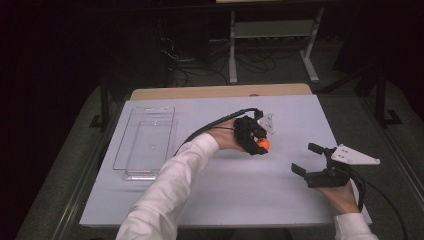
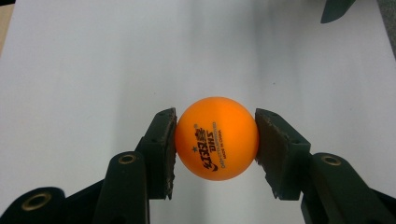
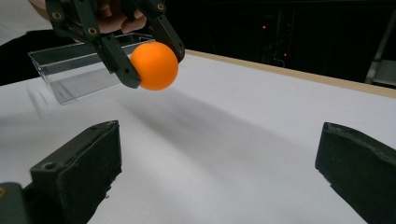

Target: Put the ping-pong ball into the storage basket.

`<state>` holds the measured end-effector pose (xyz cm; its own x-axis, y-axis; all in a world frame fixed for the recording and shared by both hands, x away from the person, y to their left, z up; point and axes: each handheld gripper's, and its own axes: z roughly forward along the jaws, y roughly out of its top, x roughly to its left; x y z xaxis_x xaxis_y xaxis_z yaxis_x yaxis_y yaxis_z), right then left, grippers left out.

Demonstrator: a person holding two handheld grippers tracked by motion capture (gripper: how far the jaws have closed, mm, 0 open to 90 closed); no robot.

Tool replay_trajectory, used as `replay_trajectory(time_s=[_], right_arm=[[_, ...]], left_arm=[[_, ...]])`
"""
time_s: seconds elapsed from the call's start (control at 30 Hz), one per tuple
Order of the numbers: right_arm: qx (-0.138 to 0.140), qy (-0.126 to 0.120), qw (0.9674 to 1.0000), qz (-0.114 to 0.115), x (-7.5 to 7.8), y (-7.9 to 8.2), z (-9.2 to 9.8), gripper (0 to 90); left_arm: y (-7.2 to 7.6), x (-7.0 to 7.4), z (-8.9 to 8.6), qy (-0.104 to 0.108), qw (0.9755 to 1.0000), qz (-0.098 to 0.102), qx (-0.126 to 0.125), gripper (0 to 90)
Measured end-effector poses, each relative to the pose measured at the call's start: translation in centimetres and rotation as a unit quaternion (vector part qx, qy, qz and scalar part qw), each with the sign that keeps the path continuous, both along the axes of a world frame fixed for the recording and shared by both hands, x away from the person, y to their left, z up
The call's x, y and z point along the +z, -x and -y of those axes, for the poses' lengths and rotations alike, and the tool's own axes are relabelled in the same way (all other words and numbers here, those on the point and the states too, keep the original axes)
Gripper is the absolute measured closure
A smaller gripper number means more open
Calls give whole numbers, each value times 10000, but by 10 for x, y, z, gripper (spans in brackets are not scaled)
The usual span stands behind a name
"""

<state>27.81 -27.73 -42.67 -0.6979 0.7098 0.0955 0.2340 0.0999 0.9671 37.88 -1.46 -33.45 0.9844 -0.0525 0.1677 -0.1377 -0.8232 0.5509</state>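
Note:
An orange table-tennis ball (image 2: pixel 216 138) with dark print is pinched between the two pads of my left gripper (image 2: pixel 215 140), which is shut on it. In the high view that left gripper (image 1: pixel 262 145) holds the ball (image 1: pixel 263 144) above the middle of the white sheet (image 1: pixel 235 185). From the right gripper view the ball (image 3: pixel 154 66) hangs clear of the sheet, gripped from above. My right gripper (image 1: pixel 305 159) rests low at the right of the sheet, jaws wide apart and open, with nothing between them.
A clear plastic tray (image 1: pixel 145 142) lies on the left part of the sheet; the tray (image 3: pixel 74 70) is also behind the ball in the right gripper view. The wooden table edge (image 1: pixel 220 91) runs along the back. Dark floor, cables and a metal stand lie beyond.

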Motion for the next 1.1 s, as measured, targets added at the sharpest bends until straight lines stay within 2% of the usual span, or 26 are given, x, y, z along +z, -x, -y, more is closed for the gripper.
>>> replay_trajectory(time_s=[0.1,0.2,0.47,1.1], right_arm=[[2,-9,10000,-6,0,0,-1,0],[11,-9,10000,-3,0,0,-1,0],[-22,-45,10000,17,1,1,-1,0],[-13,-13,10000,17,0,1,-2,0]], left_arm=[[1,3,-3,-2,10000,1,12,509],[2,8,-8,94,9999,-30,26,509],[6,18,-20,86,9999,31,83,509],[7,29,-49,5,9995,83,309,509]])
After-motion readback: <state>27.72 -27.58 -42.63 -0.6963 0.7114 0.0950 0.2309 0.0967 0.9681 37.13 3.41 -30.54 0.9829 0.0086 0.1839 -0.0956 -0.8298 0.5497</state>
